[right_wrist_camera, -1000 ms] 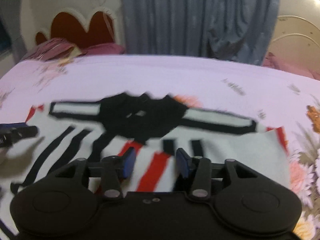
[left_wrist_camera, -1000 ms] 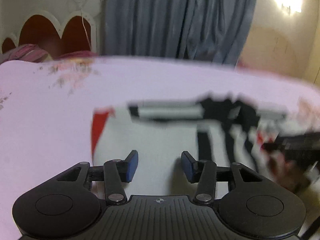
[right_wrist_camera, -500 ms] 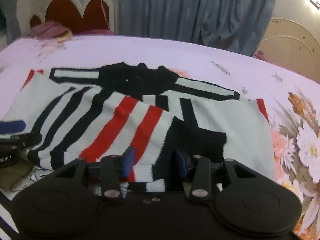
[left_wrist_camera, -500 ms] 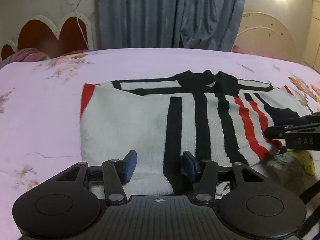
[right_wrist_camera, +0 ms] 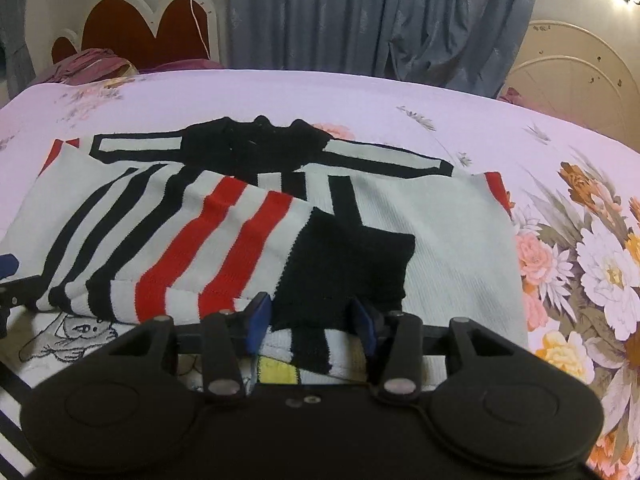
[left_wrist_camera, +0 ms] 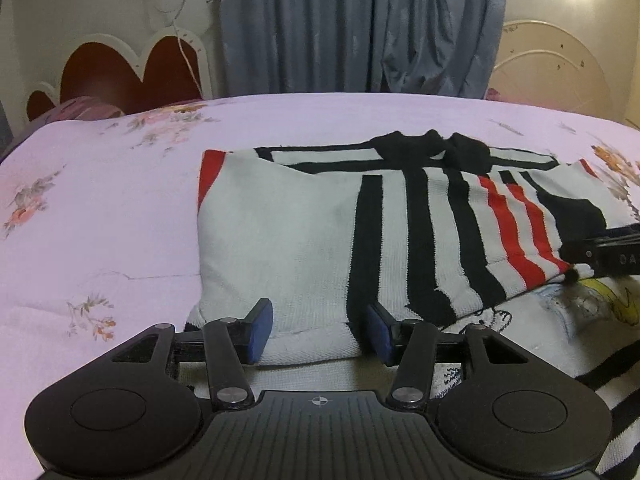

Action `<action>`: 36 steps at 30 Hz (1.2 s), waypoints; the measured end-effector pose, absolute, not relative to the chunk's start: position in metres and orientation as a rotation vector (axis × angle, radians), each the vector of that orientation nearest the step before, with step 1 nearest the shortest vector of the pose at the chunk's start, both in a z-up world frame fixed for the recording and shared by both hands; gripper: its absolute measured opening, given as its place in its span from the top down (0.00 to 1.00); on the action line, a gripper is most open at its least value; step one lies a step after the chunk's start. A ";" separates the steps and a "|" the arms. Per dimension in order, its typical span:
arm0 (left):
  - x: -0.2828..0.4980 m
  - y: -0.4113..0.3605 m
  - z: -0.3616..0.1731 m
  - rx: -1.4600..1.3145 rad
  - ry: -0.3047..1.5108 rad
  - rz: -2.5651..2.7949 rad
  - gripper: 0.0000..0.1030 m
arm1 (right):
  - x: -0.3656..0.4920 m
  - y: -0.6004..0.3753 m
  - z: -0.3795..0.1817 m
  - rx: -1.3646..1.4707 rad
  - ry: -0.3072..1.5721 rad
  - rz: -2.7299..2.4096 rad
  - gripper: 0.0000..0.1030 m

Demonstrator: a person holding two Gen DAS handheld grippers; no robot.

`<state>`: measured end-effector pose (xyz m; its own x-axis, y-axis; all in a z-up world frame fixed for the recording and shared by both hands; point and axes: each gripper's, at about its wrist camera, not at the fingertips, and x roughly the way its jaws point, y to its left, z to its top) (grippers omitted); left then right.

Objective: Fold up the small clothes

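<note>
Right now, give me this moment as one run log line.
stage: sweater folded on bed | left gripper: open, hem between fingers | right gripper: jaws opening, hem and black cuff between them

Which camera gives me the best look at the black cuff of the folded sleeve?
Right wrist: the black cuff lies whole and close, just ahead of its tool. Left wrist shows it small at the right edge, partly hidden by the other tool.

Open pink floral bedsheet (left_wrist_camera: 100, 208) to my left & beyond the white knit sweater with black and red stripes (left_wrist_camera: 288, 232), nothing on it. Right side of sheet clear too. Far edge blocked by red scalloped headboard (left_wrist_camera: 132, 68), purple pillow (right_wrist_camera: 92, 66) & grey-blue curtain (left_wrist_camera: 360, 24).
</note>
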<state>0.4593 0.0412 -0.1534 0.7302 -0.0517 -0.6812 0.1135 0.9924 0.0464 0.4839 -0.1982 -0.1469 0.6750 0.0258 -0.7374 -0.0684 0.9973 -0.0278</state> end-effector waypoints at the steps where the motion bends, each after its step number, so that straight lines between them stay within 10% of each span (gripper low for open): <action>1: 0.459 0.040 -0.154 0.094 0.745 -0.087 0.50 | 0.484 -0.199 -0.147 -0.059 0.828 0.059 0.58; 16: 0.449 0.056 -0.149 -0.010 0.721 -0.098 0.50 | 0.471 -0.224 -0.150 0.076 0.734 0.057 0.45; 18: 0.449 0.055 -0.152 0.005 0.723 -0.102 0.50 | 0.471 -0.225 -0.148 0.093 0.730 0.073 0.86; 23: 0.453 0.059 -0.151 -0.024 0.727 -0.112 0.50 | 0.470 -0.234 -0.141 0.096 0.731 0.070 0.99; 25: 0.452 0.059 -0.154 -0.005 0.726 -0.129 0.50 | 0.465 -0.244 -0.137 0.141 0.713 0.069 0.91; 27: 0.452 0.062 -0.152 -0.021 0.723 -0.139 0.50 | 0.463 -0.251 -0.136 0.164 0.678 0.041 0.48; 28: 0.451 0.065 -0.152 -0.037 0.722 -0.146 0.50 | 0.464 -0.255 -0.136 0.180 0.659 0.048 0.45; 31: 0.453 0.068 -0.153 -0.053 0.718 -0.159 0.50 | 0.481 -0.258 -0.146 0.196 0.728 0.075 0.52; 36: 0.448 0.070 -0.146 -0.058 0.674 -0.164 0.50 | 0.486 -0.256 -0.144 0.197 0.744 0.153 0.93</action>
